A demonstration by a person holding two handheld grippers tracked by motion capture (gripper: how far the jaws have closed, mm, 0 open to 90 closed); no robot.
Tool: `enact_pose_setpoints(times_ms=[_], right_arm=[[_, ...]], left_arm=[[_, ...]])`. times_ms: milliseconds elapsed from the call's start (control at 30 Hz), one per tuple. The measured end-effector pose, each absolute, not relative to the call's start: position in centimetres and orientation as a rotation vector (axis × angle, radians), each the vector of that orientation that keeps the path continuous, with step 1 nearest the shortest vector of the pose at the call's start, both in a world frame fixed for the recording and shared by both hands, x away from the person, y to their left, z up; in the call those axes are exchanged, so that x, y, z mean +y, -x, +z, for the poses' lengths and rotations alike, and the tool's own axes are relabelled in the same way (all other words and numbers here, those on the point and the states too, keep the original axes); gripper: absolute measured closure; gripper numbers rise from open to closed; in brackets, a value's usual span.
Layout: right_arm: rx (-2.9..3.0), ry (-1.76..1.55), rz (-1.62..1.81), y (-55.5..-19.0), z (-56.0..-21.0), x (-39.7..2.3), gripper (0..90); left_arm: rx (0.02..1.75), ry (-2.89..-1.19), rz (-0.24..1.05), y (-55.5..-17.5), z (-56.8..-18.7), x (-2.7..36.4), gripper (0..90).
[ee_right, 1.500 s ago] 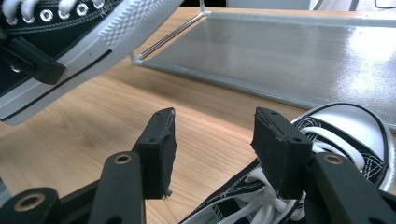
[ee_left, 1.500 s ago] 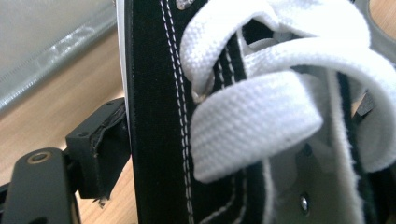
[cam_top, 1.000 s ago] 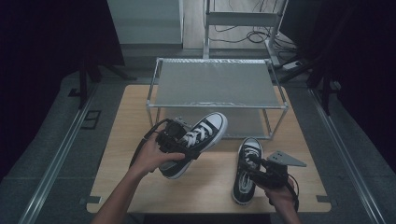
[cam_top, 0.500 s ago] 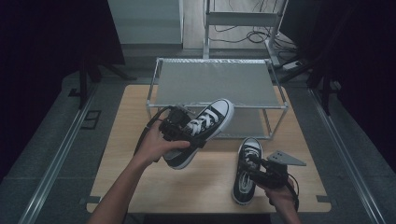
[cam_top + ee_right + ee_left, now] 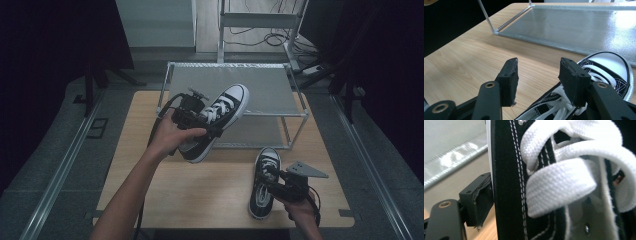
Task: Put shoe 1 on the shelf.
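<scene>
Sneaker (image 5: 215,122) number one, black canvas with white laces and a white toe cap, hangs in the air at the left of the high view, lifted clear of the counter (image 5: 150,190) and clamped by the left gripper (image 5: 192,120). Its long axis runs on a diagonal, heel low and toward the person, toe up and away to the right, so the toe cap points over the top shelf of the wire-framed rack (image 5: 270,87) standing at the far side of the counter. In the left gripper view the black side wall of this shoe (image 5: 509,182) sits pressed against the one jaw pad that shows, with the laces looping just beside it; the gripper is closed on the shoe's side.

Further right, the second sneaker (image 5: 263,182) lies flat on the counter, sole down, near the front edge and just in front of the rack's lower shelf. Its long axis runs nearly straight away from the person, toe toward the rack. The right gripper (image 5: 274,181) hovers at this shoe's lace area. In the right gripper view its jaws stand apart with bare wood between them, the second sneaker (image 5: 604,72) below the right-hand jaw, and neither pad presses on it.
</scene>
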State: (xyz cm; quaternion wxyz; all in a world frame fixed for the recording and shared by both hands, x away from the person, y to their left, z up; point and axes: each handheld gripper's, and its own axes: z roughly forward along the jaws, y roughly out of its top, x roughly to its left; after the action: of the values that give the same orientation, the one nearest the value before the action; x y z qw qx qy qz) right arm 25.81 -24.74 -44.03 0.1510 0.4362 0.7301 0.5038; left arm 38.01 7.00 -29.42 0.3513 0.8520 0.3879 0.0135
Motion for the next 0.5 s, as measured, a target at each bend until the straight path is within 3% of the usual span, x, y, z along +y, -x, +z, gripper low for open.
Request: enact_pose_setpoints(times_ms=[500], right_arm=[[2.109,-1.252,1.445,-25.9,-44.3,-24.7,49.4]], left_arm=[[1.098,-2.165,0.018,-42.0,-27.0,6.9,16.6]])
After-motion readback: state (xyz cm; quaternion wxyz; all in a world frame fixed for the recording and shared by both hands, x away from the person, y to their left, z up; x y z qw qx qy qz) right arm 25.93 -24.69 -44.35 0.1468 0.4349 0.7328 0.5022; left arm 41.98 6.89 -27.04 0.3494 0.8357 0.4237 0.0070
